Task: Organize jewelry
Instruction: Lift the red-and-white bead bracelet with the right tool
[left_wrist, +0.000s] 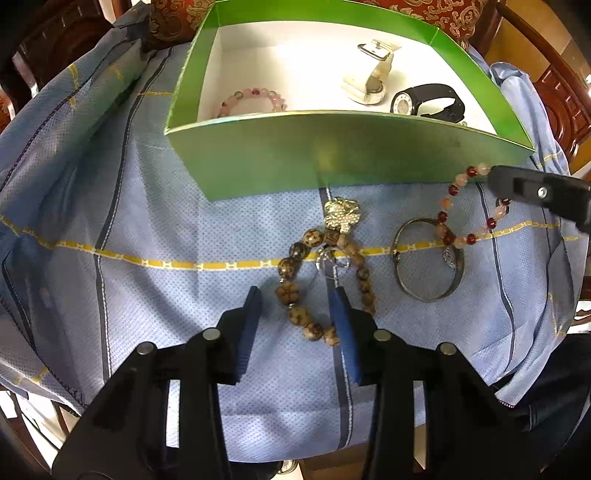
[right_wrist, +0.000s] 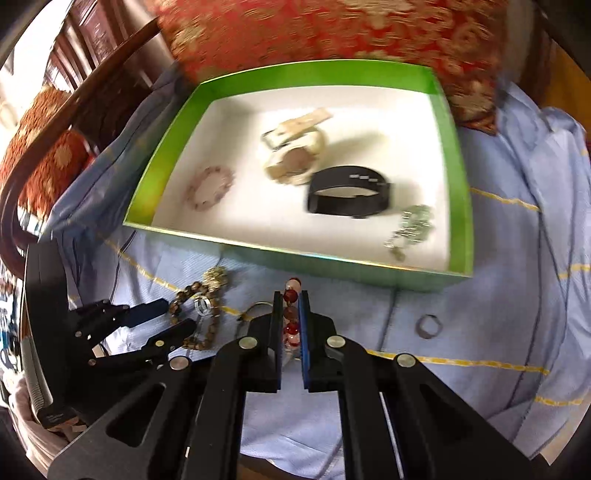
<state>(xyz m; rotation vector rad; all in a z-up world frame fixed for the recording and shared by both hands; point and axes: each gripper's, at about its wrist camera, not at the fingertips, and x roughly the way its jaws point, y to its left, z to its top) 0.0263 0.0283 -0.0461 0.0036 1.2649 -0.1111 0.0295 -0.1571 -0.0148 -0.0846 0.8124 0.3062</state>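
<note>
Two hand-held grippers over a blue checked cloth (left_wrist: 184, 229) on the surface. The right-wrist view is motion-blurred, so box contents there read soft.

Right hand-held gripper (right_wrist: 290, 314): jaws clamped on a red-and-pale bead bracelet (left_wrist: 461, 206). In its own view only a short run of beads shows between the blue pads; the loop's remainder is hidden behind the fingers. In the left-wrist view the loop hangs from the gripper tip at right of frame, its lower arc overlapping a metal bangle (left_wrist: 428, 262) lying on the cloth.

Left hand-held gripper (left_wrist: 295, 302): jaws apart, straddling part of a brown wooden bead bracelet (left_wrist: 295, 284) at lower centre. Whether a pad touches the beads I cannot tell. A small silver ring (left_wrist: 332, 260) and a sparkly floral piece (left_wrist: 341, 214) lie on that bracelet's far end.

Green box (left_wrist: 314, 155), white inside, upper frame: pink bead bracelet (left_wrist: 255, 99) half cut off by the near wall, cream watch (left_wrist: 373, 77), black watch (left_wrist: 428, 101), and a silvery chain (right_wrist: 410, 229), too blurred to make out. A lone ring (right_wrist: 428, 326) lies on cloth, lower right of the right-wrist view.
</note>
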